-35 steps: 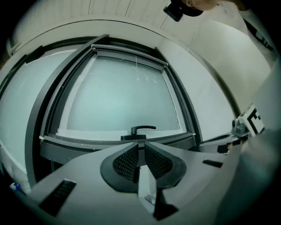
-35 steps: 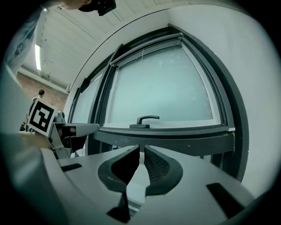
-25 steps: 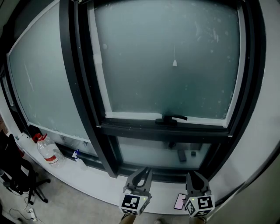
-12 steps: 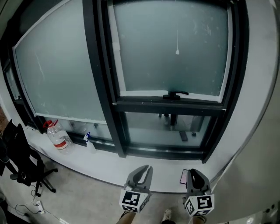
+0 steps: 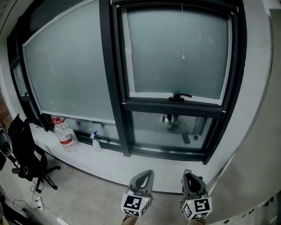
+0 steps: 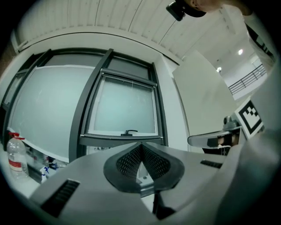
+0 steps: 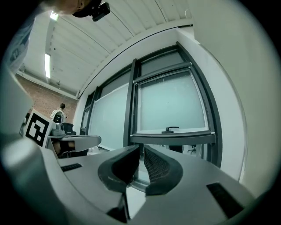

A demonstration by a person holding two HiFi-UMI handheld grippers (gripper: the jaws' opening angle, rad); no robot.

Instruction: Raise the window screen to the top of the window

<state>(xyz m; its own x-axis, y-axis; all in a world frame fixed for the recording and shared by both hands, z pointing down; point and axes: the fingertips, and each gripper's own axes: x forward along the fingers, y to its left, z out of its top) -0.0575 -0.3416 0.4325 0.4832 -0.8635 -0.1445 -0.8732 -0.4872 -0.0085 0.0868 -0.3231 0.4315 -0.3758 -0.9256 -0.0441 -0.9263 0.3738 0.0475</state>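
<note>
Dark-framed window (image 5: 116, 88) spans the wall. Window screen (image 5: 167, 9) sits in the right sash, its height indistinct; pull cord (image 5: 183, 44) hangs from the top. Left tongs (image 5: 148, 172) closed, empty. Right tongs (image 5: 187, 174) narrowly parted, empty.

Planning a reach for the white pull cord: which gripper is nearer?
Right. The right gripper is almost straight below the pull cord, well back from the window; the left gripper, its fingers just closed on nothing, sits equally low, further left.
</note>
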